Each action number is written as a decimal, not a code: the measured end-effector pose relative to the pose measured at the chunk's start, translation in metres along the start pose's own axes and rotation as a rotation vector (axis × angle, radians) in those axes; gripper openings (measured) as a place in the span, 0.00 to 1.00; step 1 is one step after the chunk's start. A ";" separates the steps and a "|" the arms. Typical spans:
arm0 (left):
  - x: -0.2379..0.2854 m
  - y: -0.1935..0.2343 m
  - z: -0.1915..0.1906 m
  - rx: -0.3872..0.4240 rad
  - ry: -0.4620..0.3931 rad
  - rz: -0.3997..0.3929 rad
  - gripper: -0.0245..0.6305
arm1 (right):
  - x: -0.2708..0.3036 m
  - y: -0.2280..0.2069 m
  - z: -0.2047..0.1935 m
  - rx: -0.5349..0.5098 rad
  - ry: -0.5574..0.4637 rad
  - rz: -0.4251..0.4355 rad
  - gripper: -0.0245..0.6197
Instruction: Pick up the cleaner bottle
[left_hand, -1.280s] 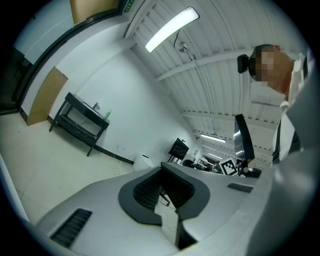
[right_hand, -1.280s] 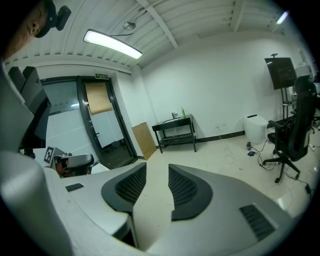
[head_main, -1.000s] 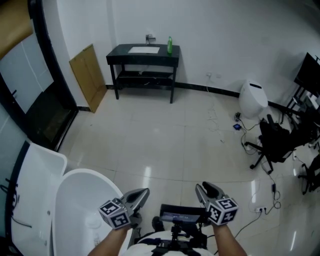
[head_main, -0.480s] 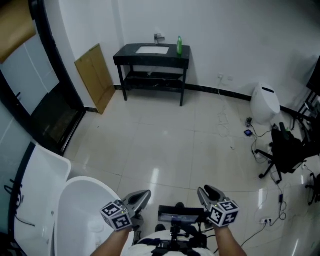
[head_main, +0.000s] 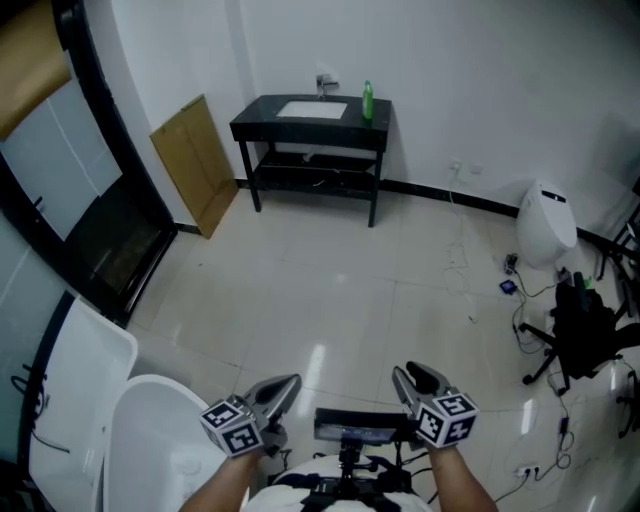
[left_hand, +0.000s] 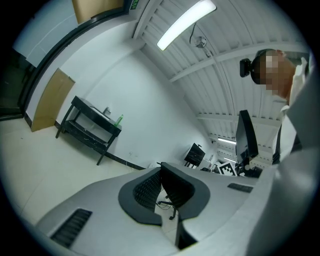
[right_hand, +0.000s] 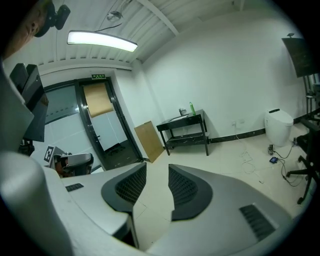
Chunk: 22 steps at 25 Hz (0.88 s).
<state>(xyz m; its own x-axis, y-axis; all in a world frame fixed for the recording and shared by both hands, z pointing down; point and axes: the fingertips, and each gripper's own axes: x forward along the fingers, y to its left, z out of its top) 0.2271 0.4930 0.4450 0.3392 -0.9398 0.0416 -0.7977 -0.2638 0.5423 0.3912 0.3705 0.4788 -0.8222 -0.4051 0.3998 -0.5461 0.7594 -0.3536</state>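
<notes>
Pale tiled floor, black table against the far wall, with the green cleaner bottle upright at its right end, beside a white basin seen only in the head view. Left gripper and right gripper — well short of the table, jaws slightly apart, nothing between them.

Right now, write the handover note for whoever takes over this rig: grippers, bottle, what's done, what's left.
Left hand-held gripper: jaws slightly apart, nothing between them.
Right hand-held gripper: jaws apart, empty.
Cleaner bottle: green, upright at the right end of the black table, which stands against the far wall, across the floor from both grippers.
Done: nothing yet; the bottle is untouched.
Left: get to the table, close one gripper on the bottle, lift it.
</notes>
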 end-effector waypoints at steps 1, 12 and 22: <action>0.006 0.003 0.002 0.000 0.003 0.009 0.03 | 0.003 -0.006 0.003 -0.001 0.002 0.005 0.26; 0.065 0.028 0.019 -0.004 0.026 0.032 0.03 | 0.044 -0.058 0.024 0.050 0.009 0.024 0.26; 0.103 0.117 0.059 -0.042 0.014 -0.001 0.03 | 0.123 -0.072 0.063 0.044 0.014 -0.019 0.26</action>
<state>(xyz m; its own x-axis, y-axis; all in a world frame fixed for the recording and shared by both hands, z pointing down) 0.1396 0.3525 0.4631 0.3467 -0.9365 0.0528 -0.7760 -0.2548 0.5770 0.3191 0.2334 0.4999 -0.8093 -0.4119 0.4189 -0.5686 0.7283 -0.3824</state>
